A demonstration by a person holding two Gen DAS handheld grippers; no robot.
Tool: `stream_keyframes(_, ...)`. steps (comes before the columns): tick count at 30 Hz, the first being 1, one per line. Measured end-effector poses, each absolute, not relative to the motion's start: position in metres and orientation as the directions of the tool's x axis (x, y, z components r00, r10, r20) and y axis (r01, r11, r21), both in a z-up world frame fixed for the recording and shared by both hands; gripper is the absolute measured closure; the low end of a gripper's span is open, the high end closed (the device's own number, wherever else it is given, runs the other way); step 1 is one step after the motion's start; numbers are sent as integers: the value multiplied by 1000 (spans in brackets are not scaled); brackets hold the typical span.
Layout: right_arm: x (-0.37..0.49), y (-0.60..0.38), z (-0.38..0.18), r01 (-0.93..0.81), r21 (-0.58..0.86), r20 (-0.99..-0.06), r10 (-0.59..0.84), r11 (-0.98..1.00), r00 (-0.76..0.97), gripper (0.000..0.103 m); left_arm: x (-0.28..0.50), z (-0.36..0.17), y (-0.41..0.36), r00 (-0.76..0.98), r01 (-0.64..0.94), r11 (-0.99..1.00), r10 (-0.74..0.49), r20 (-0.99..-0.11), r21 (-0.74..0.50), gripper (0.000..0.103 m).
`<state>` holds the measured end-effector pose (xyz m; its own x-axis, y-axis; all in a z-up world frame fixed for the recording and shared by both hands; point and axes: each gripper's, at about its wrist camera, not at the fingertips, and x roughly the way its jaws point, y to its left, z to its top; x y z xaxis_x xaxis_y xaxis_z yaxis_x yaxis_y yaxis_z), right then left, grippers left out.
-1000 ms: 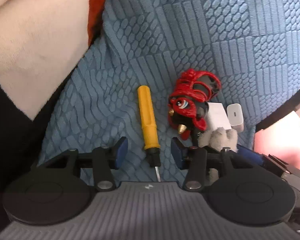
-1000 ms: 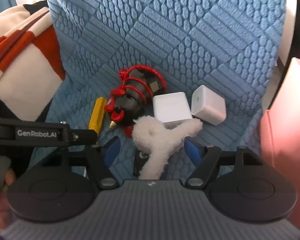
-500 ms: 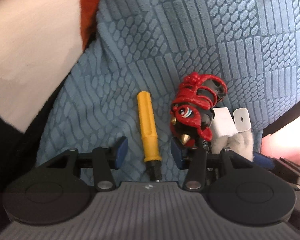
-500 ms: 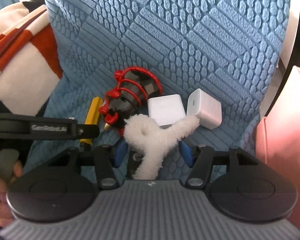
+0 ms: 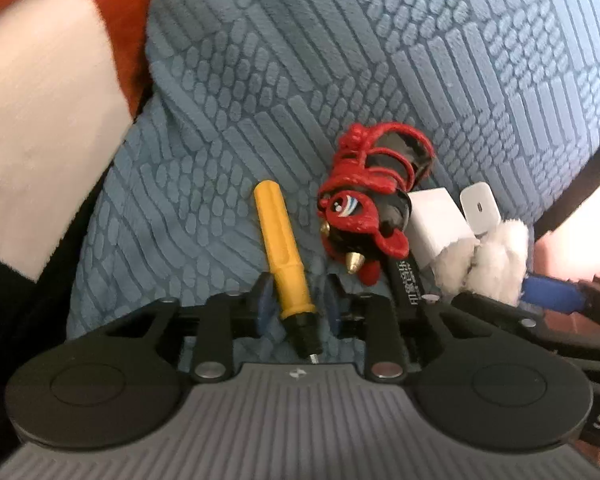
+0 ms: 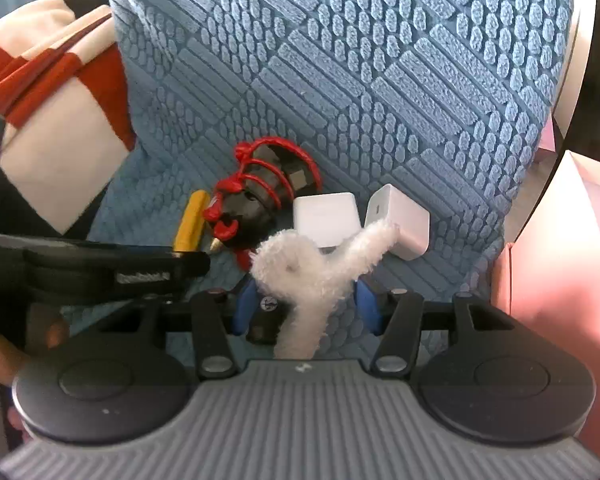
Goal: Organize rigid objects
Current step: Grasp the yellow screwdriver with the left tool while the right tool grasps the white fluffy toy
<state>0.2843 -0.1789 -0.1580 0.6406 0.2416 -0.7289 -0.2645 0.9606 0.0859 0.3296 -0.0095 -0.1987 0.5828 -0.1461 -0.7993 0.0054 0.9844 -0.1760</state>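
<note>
Screwdriver (image 5: 285, 256), yellow-handled, lies on the blue textured cushion (image 5: 340, 80) between the closing left gripper (image 5: 296, 306) pads, red toy (image 5: 374, 200) and two white chargers (image 6: 326, 216) beside, right gripper (image 6: 306, 300) closing around fluffy white loop (image 6: 316, 272).

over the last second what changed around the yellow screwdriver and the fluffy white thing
The left gripper slid forward along the yellow screwdriver, and its jaws are closing around the handle's lower end; a sliver of gap still shows. The right gripper is also closing, with the fluffy white piece between its jaws. The red and black toy, the two white chargers and the blue cushion stayed put.
</note>
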Motion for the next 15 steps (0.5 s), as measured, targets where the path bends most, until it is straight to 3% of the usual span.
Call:
stream_keyframes(6, 275, -174, -155, -282, 73, -722, 245, 957, 647, 48, 329, -198, 1, 573, -32, 971, -177, -800, -238, 84)
stream_keyframes(15, 245, -179, -138, -238, 83, -706, 226, 968, 671, 57, 303, -182, 20, 569, -35, 939, -264, -779, -343, 84)
